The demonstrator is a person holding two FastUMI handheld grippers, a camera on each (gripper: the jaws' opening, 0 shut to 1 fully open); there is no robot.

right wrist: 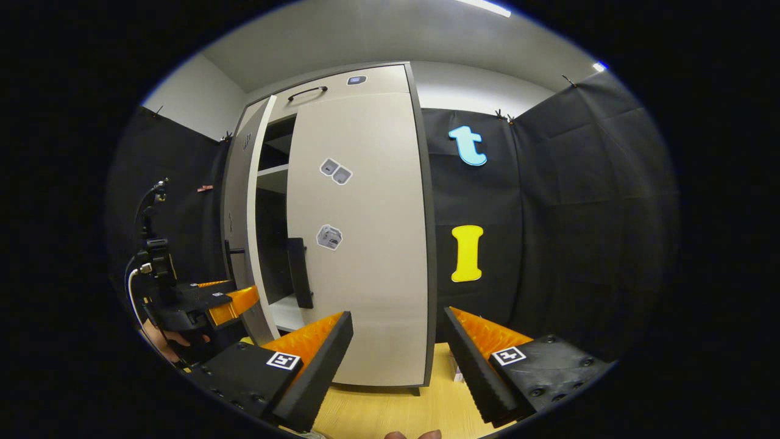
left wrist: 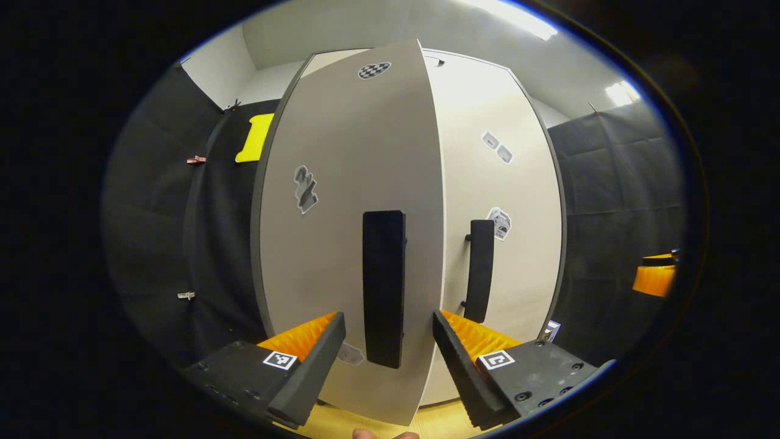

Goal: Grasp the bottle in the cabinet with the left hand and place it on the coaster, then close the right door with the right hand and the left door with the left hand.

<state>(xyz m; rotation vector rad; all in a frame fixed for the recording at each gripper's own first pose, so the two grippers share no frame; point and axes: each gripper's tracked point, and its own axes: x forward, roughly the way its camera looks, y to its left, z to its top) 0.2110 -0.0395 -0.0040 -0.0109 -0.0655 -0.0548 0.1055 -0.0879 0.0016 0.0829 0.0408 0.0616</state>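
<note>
The cabinet's left door [left wrist: 329, 244] stands ajar and swung toward me. Its dark vertical handle [left wrist: 384, 286] lies between the fingers of my left gripper [left wrist: 388, 323], which is open and not pressing on it. Behind it the right door [left wrist: 506, 183] sits flush, with its own handle [left wrist: 479, 271]. In the right gripper view the right door [right wrist: 359, 244] is closed and the left door [right wrist: 237, 207] hangs partly open, showing dark shelves [right wrist: 274, 171]. My left gripper [right wrist: 234, 302] sits at that door's outer face. My right gripper [right wrist: 399, 317] is open, low before the right door.
The cabinet stands on a light wooden surface [right wrist: 390, 408]. Black cloth walls [right wrist: 548, 244] close in on both sides. A small object [right wrist: 454, 369] sits by the cabinet's lower right corner, too hidden to identify. The right gripper [left wrist: 655, 277] shows at the far right edge.
</note>
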